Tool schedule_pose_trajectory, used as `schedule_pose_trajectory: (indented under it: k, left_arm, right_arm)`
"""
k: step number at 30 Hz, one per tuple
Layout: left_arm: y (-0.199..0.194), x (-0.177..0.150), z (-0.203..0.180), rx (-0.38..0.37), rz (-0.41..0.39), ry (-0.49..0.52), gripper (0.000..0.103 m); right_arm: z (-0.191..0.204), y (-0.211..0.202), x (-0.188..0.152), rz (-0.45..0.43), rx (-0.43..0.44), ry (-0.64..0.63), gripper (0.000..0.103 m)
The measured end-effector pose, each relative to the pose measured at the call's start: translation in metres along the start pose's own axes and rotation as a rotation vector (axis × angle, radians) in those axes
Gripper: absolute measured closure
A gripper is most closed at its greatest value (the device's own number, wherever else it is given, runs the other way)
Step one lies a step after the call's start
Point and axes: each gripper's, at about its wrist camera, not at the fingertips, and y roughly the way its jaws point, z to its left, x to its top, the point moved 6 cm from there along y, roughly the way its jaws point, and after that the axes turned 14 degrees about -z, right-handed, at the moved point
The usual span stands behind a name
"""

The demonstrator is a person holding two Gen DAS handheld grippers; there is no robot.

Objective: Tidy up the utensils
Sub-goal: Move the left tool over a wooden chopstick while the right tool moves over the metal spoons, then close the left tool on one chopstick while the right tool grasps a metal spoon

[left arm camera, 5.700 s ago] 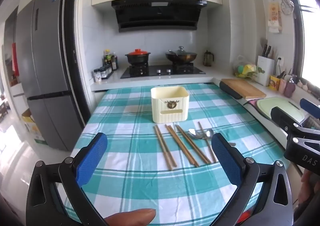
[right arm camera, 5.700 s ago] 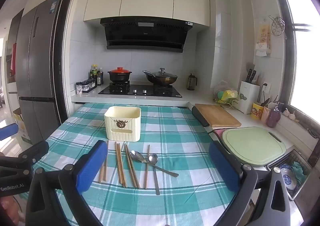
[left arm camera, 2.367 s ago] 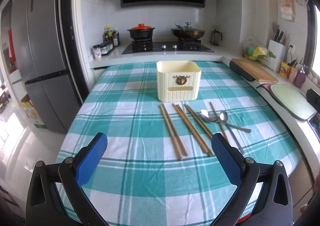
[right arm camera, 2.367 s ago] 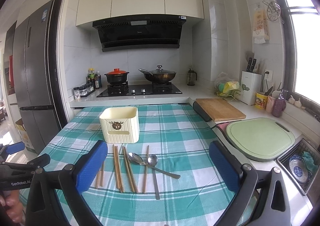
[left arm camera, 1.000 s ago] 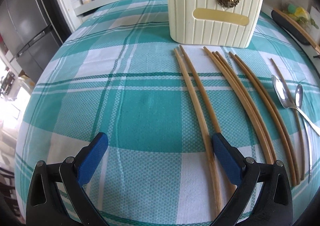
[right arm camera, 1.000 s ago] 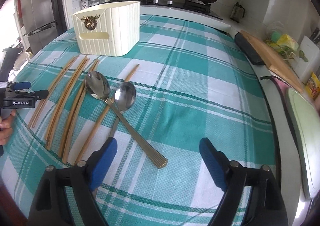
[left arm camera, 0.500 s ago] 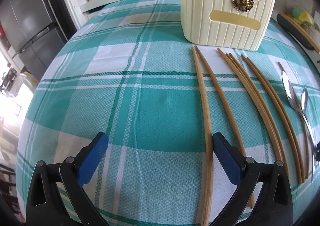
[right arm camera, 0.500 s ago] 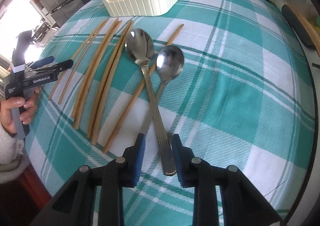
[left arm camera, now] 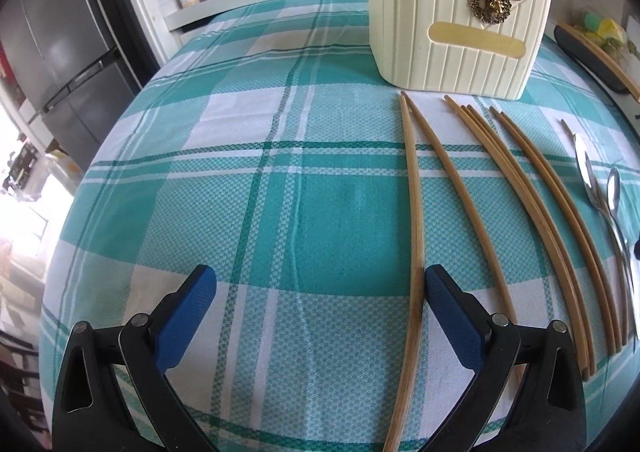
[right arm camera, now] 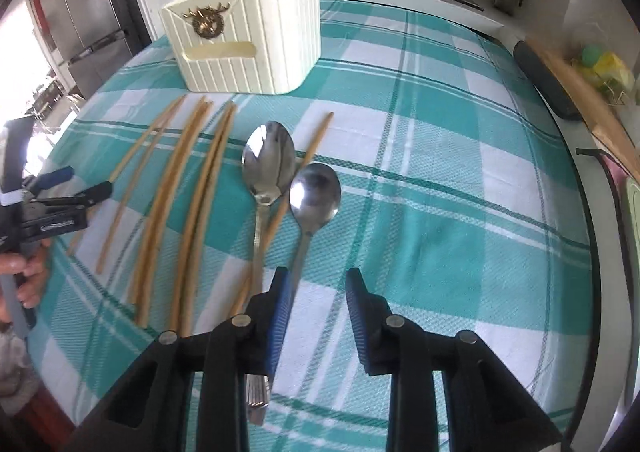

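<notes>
Left wrist view: teal checked tablecloth (left arm camera: 280, 212) (fridge (left arm camera: 52, 44) behind), left gripper (left arm camera: 320, 292) wide, right gripper (right arm camera: 316, 288) narrow

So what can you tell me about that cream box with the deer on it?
The box is cream and looks like plastic, with ribs running up and down its walls and rounded corners. A gold deer head in a wreath sits high on its front, above a plain, paler slot-shaped panel. It stands upright on the checked cloth, open at the top; its inside is hidden. The chopsticks' tips lie just in front of it. Neither pair of tongs touches it.
</notes>
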Motion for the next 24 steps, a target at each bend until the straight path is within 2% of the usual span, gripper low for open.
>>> schedule_pose_trajectory:
  k: [2, 5, 10, 13, 15, 20, 24]
  left_arm:
    - [-0.001, -0.001, 0.002, 0.007, -0.005, 0.008, 0.0]
    - [-0.002, -0.002, 0.003, 0.009, -0.013, 0.017, 0.0]
    - [-0.001, -0.003, 0.012, -0.008, 0.01, 0.025, 0.0]
    - [0.005, -0.002, 0.013, -0.064, 0.053, 0.032, 0.0]
    - [0.01, 0.0, 0.01, -0.103, 0.084, 0.045, 0.0]
    - [0.022, 0.015, -0.004, -0.136, 0.106, 0.129, 0.001]
    - [0.032, 0.029, -0.018, -0.168, 0.103, 0.177, 0.012]
  right_arm:
    - [0.004, 0.008, -0.005, 0.023, 0.011, -0.022, 0.075]
    - [0.013, 0.01, -0.006, 0.003, -0.036, -0.114, 0.076]
    - [-0.012, 0.003, -0.006, 0.014, -0.127, -0.108, 0.078]
    - [-0.017, 0.002, -0.008, -0.004, -0.088, -0.06, 0.065]
    - [-0.016, 0.002, -0.009, -0.032, -0.082, -0.058, 0.048]
    - [-0.012, 0.011, -0.002, -0.105, -0.056, -0.059, 0.048]
    - [-0.012, 0.024, 0.012, -0.128, -0.044, -0.054, 0.048]
